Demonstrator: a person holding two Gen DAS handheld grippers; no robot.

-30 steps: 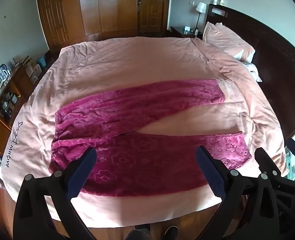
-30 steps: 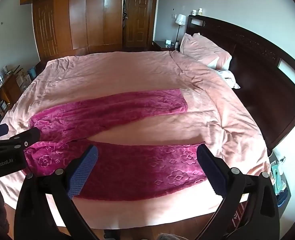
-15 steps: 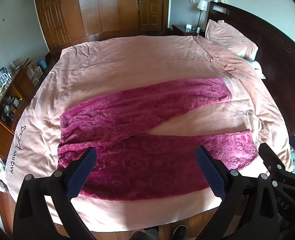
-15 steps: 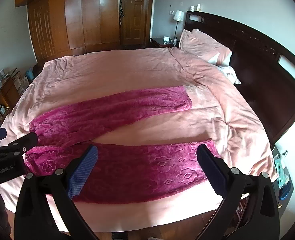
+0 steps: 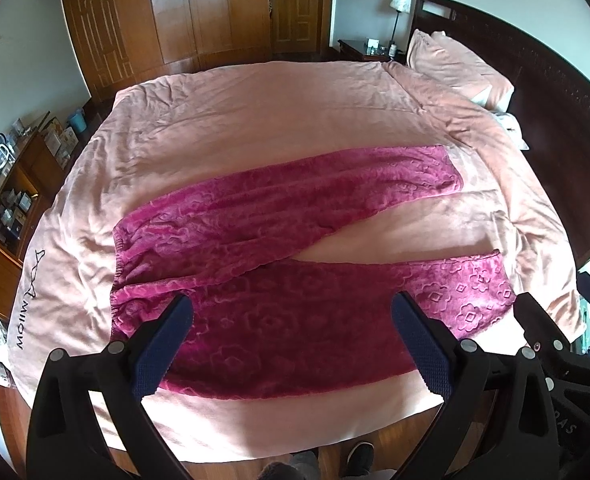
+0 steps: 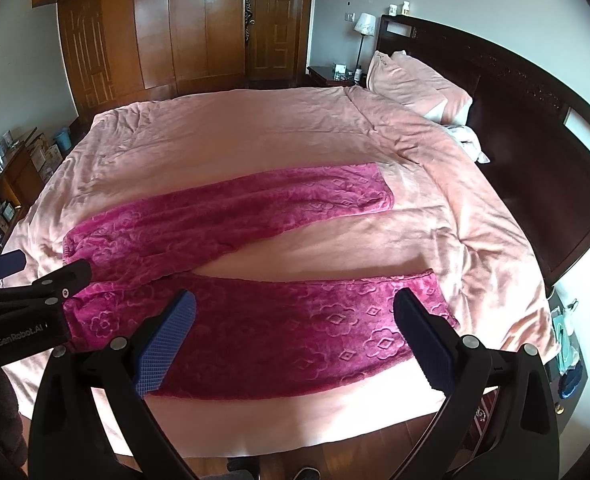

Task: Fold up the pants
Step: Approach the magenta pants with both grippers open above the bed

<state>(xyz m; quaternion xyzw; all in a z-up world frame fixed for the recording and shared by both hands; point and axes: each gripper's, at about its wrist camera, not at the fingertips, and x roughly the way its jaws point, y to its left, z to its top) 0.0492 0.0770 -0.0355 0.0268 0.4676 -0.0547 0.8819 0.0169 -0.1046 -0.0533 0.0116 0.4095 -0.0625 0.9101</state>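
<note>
Magenta fleece pants (image 5: 279,264) lie flat on the pink bedspread (image 5: 255,120), waistband at the left, two legs spread in a V toward the right. They also show in the right wrist view (image 6: 255,280). My left gripper (image 5: 291,320) is open and empty, held above the near leg close to the waistband. My right gripper (image 6: 295,320) is open and empty above the near leg, further toward its cuff (image 6: 435,296). The left gripper's body shows at the left edge of the right wrist view (image 6: 35,300).
Pink pillows (image 5: 459,64) and a dark headboard (image 5: 555,92) are at the right. A wooden wardrobe (image 5: 155,28) and door stand behind the bed. Cluttered shelves (image 5: 7,192) are at the left. The wooden floor and the person's feet (image 5: 359,452) lie below the bed's near edge.
Both grippers have risen and pulled back slightly, so the pants and bed sit a little further off. Both stay open. The pants have not moved.
</note>
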